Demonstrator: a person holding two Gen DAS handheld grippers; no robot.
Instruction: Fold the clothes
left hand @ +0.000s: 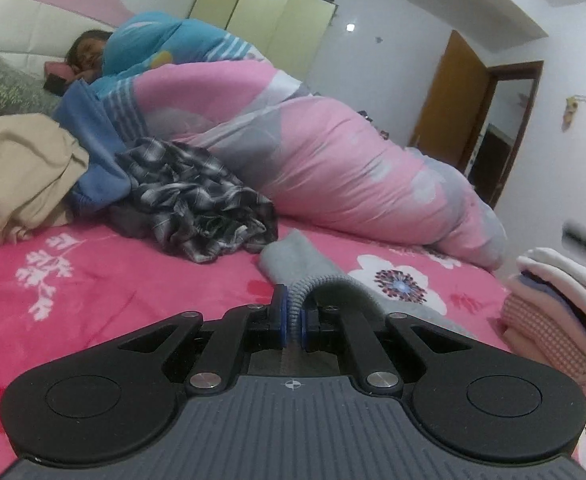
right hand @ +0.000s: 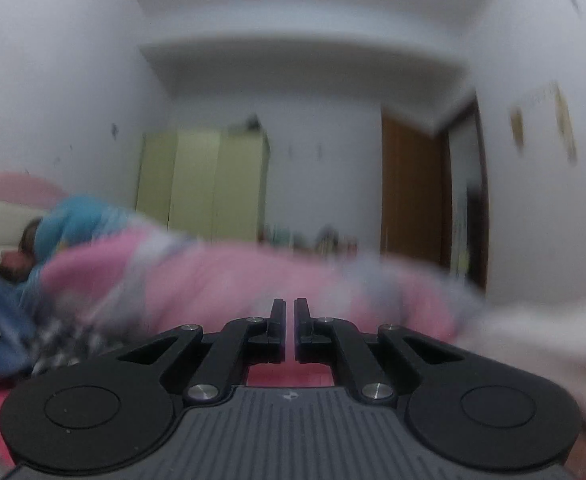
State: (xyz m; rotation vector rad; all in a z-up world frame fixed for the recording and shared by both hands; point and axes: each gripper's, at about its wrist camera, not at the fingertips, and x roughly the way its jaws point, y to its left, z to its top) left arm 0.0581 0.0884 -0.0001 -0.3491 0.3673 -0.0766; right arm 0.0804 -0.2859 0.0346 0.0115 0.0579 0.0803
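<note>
Judging from the bed point(left hand: 113, 280), folding is partly done: a folded stack point(left hand: 561, 296) lies at the right, while plaid, blue and beige clothes point(left hand: 197, 200) wait crumpled. The left gripper point(left hand: 292, 320) is clamped on a grey garment point(left hand: 293, 260); the right gripper point(right hand: 289, 328) has its jaws together, empty.

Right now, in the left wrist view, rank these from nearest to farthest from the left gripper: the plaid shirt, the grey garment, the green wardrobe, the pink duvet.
1. Grey garment: its ribbed edge is pinched in the left gripper.
2. Plaid shirt: ahead, slightly left, crumpled on the bed.
3. Pink duvet: behind the shirt, stretching right.
4. Green wardrobe: against the back wall.
</note>
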